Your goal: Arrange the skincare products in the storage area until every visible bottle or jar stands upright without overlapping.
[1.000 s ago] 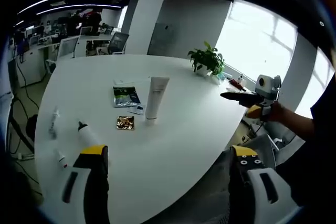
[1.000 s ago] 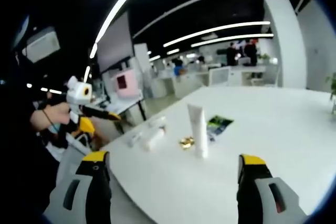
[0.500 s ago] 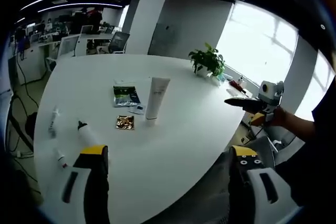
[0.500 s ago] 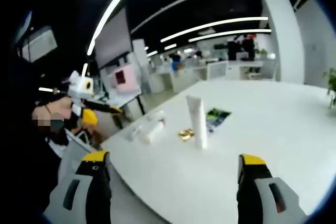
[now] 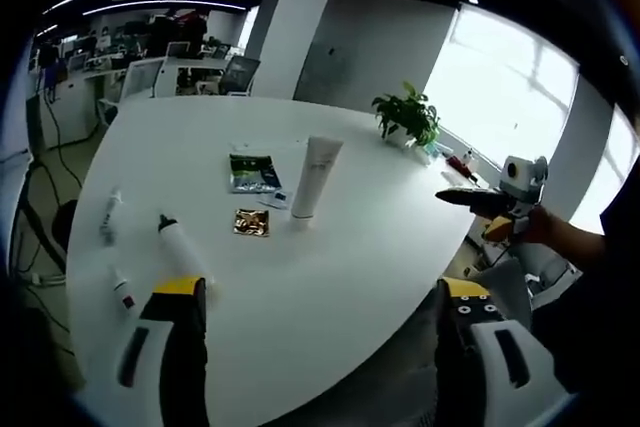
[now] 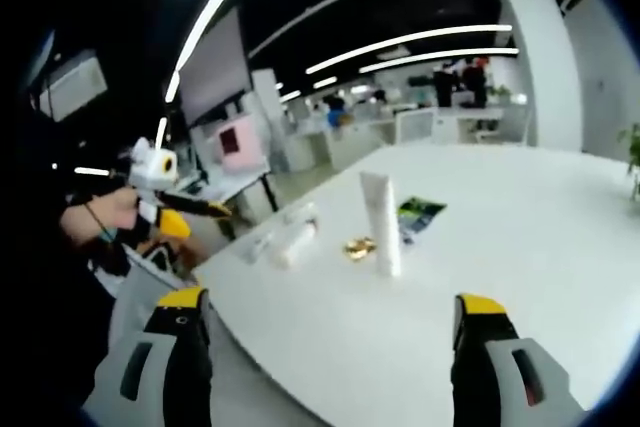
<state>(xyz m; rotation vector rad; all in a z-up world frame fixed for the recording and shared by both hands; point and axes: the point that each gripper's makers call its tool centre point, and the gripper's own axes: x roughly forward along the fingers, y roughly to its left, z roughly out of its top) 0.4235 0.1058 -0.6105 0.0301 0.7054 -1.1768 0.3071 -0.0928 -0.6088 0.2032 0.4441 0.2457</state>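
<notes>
Both hand-held grippers, left (image 5: 312, 347) and right (image 6: 330, 352), wide open, empty, off bench (image 5: 330, 277) edge. Tube (image 5: 316, 178) upright mid-bench; bottle (image 5: 180, 252) lying at its 8 o'clock; sachet (image 5: 252, 222) between.

Your right gripper (image 5: 470, 197) sits lower and farther right in the left gripper view than a second ago, beyond the table (image 5: 330, 277) edge. In the right gripper view your left gripper (image 6: 205, 211) has barely shifted. Both pairs of jaws are as wide apart as before. The products haven't moved.
</notes>
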